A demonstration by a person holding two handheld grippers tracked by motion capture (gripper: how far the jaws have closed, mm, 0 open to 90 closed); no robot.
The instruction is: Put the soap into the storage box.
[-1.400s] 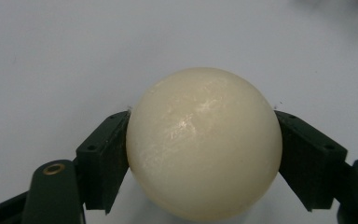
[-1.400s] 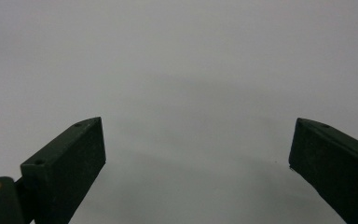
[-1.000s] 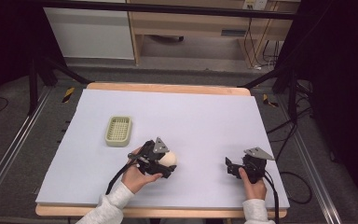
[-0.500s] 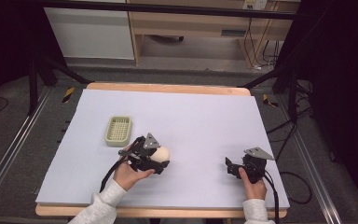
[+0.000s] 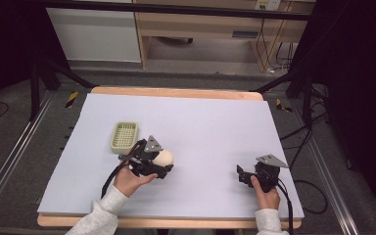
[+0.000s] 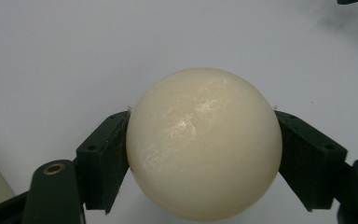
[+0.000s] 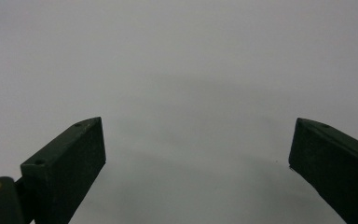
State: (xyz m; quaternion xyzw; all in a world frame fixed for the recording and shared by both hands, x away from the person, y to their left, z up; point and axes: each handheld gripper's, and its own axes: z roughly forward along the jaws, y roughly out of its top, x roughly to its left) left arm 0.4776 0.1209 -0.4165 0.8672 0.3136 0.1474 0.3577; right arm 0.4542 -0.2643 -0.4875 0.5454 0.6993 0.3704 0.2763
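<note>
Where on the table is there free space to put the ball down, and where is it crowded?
The white mat is bare behind the basket up to the far edge, and also between the left gripper, which is holding the ball, and the right gripper. It is crowded only around the basket and the left gripper.

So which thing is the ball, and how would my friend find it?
Look at the big pale sheet covering the table, then at the left gripper near its front. The ball is pinched between its black jaws, just right of the small green basket. It is the only round, smooth, cream-coloured thing there.
</note>
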